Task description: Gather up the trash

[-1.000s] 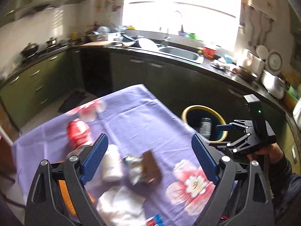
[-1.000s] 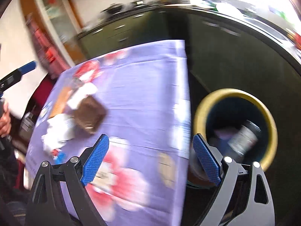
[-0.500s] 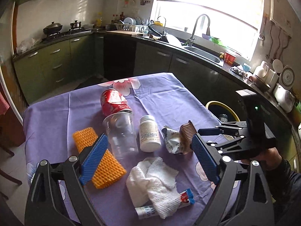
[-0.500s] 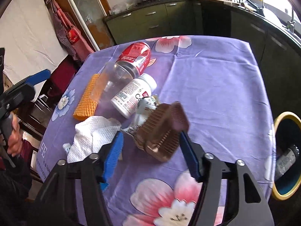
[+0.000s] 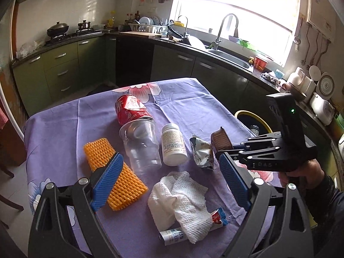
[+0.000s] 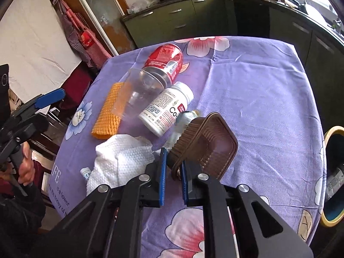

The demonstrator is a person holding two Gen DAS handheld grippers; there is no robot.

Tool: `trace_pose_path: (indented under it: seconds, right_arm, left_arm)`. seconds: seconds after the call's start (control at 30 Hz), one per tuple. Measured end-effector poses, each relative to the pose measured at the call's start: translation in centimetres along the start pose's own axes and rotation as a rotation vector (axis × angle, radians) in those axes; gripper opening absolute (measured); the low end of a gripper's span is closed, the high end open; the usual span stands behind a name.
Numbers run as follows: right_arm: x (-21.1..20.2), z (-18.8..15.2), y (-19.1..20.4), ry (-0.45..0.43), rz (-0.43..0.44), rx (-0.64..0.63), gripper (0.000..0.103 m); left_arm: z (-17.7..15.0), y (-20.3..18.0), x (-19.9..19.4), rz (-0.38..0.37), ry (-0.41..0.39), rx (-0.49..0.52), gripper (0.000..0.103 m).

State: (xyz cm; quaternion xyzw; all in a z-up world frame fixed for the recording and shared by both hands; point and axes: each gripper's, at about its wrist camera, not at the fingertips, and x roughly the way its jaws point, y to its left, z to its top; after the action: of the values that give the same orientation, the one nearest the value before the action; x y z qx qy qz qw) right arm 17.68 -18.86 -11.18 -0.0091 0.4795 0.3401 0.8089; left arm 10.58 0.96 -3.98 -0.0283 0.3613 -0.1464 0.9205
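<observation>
Right tongs clamped on brown tray; left tongs apart.
Tray is held above the surface, pinched only at its rim; it could twist free before reaching the bin.

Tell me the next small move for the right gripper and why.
Probably lift the brown plastic tray off the purple tablecloth and swing it right, toward the yellow-rimmed bin. The right gripper is shut on the tray's edge, and the bin stands beside the table with a bottle in it.
</observation>
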Motion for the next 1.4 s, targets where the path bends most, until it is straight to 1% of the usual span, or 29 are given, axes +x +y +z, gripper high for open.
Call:
trace_pose_path:
  seconds: [0.1, 0.27, 0.37, 0.43, 0.53, 0.6, 0.7, 0.83, 0.97, 1.0, 1.03, 1.07, 1.1, 1.13, 1.2, 1.3, 1.4]
  right_arm:
    - [-1.3, -0.2, -0.1, -0.022, -0.007, 0.0, 0.013]
    - [-4.8, -0.9, -1.2, -0.086, -0.053, 0.023, 0.013]
    - [-7.9, -1.5, -3.1, -0.14, -0.117, 0.058, 0.013]
    - [-10.2, -1.9, -5.5, -0.174, -0.181, 0.106, 0.013]
    - [-12.4, -2.5, -9.1, -0.191, -0.276, 0.168, 0.013]
    - [-13.2, -2.9, -12.8, -0.174, -0.355, 0.228, 0.013]
    - [-12.9, -3.5, -17.9, -0.131, -0.413, 0.308, 0.013]
    - [-10.9, -4.2, -23.8, -0.056, -0.448, 0.388, 0.013]
    - [-9.3, -4.5, -27.5, -0.015, -0.483, 0.436, 0.014]
    - [-9.0, -4.6, -28.3, -0.004, -0.495, 0.447, 0.016]
    - [-8.8, -4.7, -28.9, 0.004, -0.515, 0.452, 0.03]
    - [-8.6, -5.0, -29.3, 0.007, -0.536, 0.452, 0.047]
    - [-8.6, -5.1, -29.5, 0.009, -0.565, 0.443, 0.052]
    - [-8.7, -5.2, -29.4, 0.007, -0.598, 0.431, 0.054]
    - [-8.9, -5.5, -29.2, -0.004, -0.626, 0.417, 0.054]
    - [-9.6, -6.1, -28.7, -0.028, -0.605, 0.416, 0.055]
    - [-10.1, -6.7, -27.7, -0.04, -0.604, 0.392, 0.056]
  left_arm:
    - [-0.1, -0.3, 0.0, -0.002, 0.002, 0.01, 0.086]
    - [-0.1, -1.0, 0.1, -0.008, 0.011, 0.035, 0.087]
    - [-0.1, -1.2, 0.4, -0.011, 0.017, 0.036, 0.087]
    - [-0.1, -1.5, 0.6, -0.011, 0.021, 0.041, 0.087]
    - [0.0, -1.9, 0.9, -0.013, 0.027, 0.048, 0.087]
    - [0.0, -2.1, 1.2, -0.015, 0.031, 0.05, 0.087]
    - [0.1, -2.7, 1.6, -0.016, 0.041, 0.06, 0.087]
    - [0.3, -3.2, 1.9, -0.003, 0.053, 0.072, 0.087]
    - [0.5, -3.2, 2.2, 0.014, 0.065, 0.067, 0.087]
    - [0.5, -3.2, 2.2, 0.017, 0.068, 0.069, 0.087]
    - [0.5, -3.3, 2.3, 0.02, 0.071, 0.07, 0.087]
    - [0.5, -3.3, 2.4, 0.021, 0.075, 0.072, 0.087]
    - [0.5, -3.4, 2.5, 0.023, 0.08, 0.075, 0.087]
    - [0.6, -3.4, 2.6, 0.024, 0.083, 0.077, 0.087]
    - [0.6, -3.6, 2.8, 0.028, 0.091, 0.082, 0.087]
    - [0.6, -3.8, 2.9, 0.032, 0.097, 0.089, 0.087]
    - [0.4, -3.6, 3.0, 0.048, 0.105, 0.089, 0.087]
